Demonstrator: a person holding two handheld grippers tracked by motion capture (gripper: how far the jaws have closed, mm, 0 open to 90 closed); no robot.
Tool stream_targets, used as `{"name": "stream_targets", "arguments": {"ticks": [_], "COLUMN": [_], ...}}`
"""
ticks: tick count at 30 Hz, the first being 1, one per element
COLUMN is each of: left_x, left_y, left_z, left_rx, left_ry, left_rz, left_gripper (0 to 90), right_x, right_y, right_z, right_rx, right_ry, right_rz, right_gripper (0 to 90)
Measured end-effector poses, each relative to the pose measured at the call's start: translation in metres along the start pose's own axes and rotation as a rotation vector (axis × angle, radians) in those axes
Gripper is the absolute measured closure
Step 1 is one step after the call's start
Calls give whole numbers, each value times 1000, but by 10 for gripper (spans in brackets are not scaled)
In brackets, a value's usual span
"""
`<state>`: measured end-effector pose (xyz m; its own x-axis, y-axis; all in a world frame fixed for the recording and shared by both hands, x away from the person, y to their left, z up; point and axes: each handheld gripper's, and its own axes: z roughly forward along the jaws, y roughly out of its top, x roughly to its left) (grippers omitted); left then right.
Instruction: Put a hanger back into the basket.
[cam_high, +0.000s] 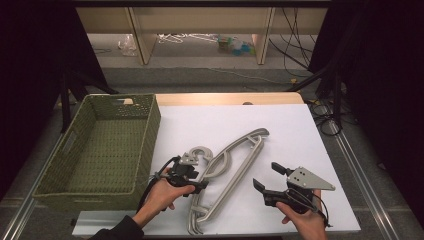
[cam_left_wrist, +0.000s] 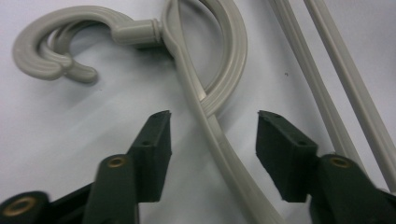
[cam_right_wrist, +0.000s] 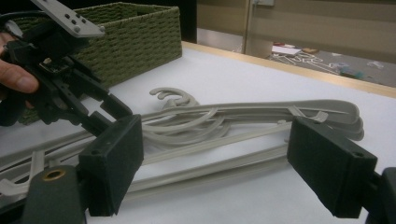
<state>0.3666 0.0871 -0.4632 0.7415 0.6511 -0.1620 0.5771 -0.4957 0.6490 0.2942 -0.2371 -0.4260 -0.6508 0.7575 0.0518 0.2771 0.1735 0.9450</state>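
Observation:
Two or three grey plastic clothes hangers lie stacked on the white table, hooks towards the basket. My left gripper sits low over them just below the hooks. In the left gripper view its jaws stand on either side of one hanger arm, with gaps between pads and plastic. The hook lies beyond them. My right gripper hovers right of the hangers, held wide open with nothing between its pads; ahead of it are the hangers and the left gripper.
A green woven basket stands at the table's left, with nothing in it; it also appears in the right gripper view. The white tabletop stretches right of the hangers. Beyond the far wooden edge lie shelving legs, cables and floor clutter.

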Motion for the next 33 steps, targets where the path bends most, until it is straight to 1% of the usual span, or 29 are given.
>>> {"name": "stream_targets", "arguments": {"ticks": [1,3,5,6,7,8,9,11,12,13,14,15,16,17,18,19,21,22,23,24,25,26,27,28,29,30,31,32,33], "left_x": [-1,-2,-1,1,2,3,4,4,5,5,5,6,6,7,7,7,9,8,8,8,7,7,7,8,8,8,10,10,10], "left_y": [1,3,4,4,4,4,4,4,4,4,3,3,3,3,3,2,2,1,1,2,1,1,1,0,0,1,1,1,0], "left_z": [1,2,3,4,6,7,8,8,8,8,9,10,10,9,10,10,9,9,10,9,9,9,7,7,6,5,3,3,2], "left_rx": [-1,13,13,18,19,15,22,18,25,20,14,4,4,19,-4,-10,-10,-35,-40,-22,-35,-37,-40,-55,-73,-88,-98,-98,-106], "left_ry": [3,10,5,1,1,0,0,-7,-20,-22,-18,-28,-28,-30,-22,-12,-17,-10,-10,-8,-3,-8,-9,-20,-26,-16,-15,-15,-30], "left_rz": [-8,8,-8,-10,-26,-33,-40,-48,-41,-42,-34,-55,-55,-59,-78,-81,-79,-110,-105,-100,-108,-112,-108,-117,-149,-150,-152,-152,-178], "left_gripper": [521,534,547,555,560,565,572,610,628,645,668,675,693,693,707,712,721,726,730,730,732,735,738,740,745,753,765,770,778], "right_x": [0,0,0,0,-1,-1,-1,-1,0,-1,-1,-1,-1,-1,-1,-1,-2,-1,-1,-1,-1,-1,-2,-2,-1,-1,-3,-3,-2], "right_y": [0,0,0,0,0,0,0,0,0,0,0,0,0,0,0,0,0,0,1,1,1,0,1,1,1,1,0,0,1], "right_z": [1,1,1,0,0,0,0,0,0,0,0,0,0,0,0,0,0,0,0,0,0,0,1,1,1,1,1,1,1], "right_rx": [-7,-5,2,13,13,16,14,17,24,19,20,19,19,23,20,23,22,16,25,25,26,30,11,0,6,8,1,1,3], "right_ry": [-2,-2,-6,-11,-13,-16,-17,-16,-15,-15,-20,-19,-19,-16,-17,-10,-10,-23,-14,-14,-13,-11,-23,-13,-5,-7,-19,-19,-10], "right_rz": [1,2,3,-5,-7,-3,-2,-8,-10,-11,-7,-7,-7,-9,-10,-12,-6,-5,-18,-18,-20,-18,-32,-26,-14,-16,-37,-37,-10], "right_gripper": [198,200,207,209,209,209,210,213,215,215,215,215,215,216,217,217,217,218,221,221,221,221,221,221,221,222,222,222,222]}}
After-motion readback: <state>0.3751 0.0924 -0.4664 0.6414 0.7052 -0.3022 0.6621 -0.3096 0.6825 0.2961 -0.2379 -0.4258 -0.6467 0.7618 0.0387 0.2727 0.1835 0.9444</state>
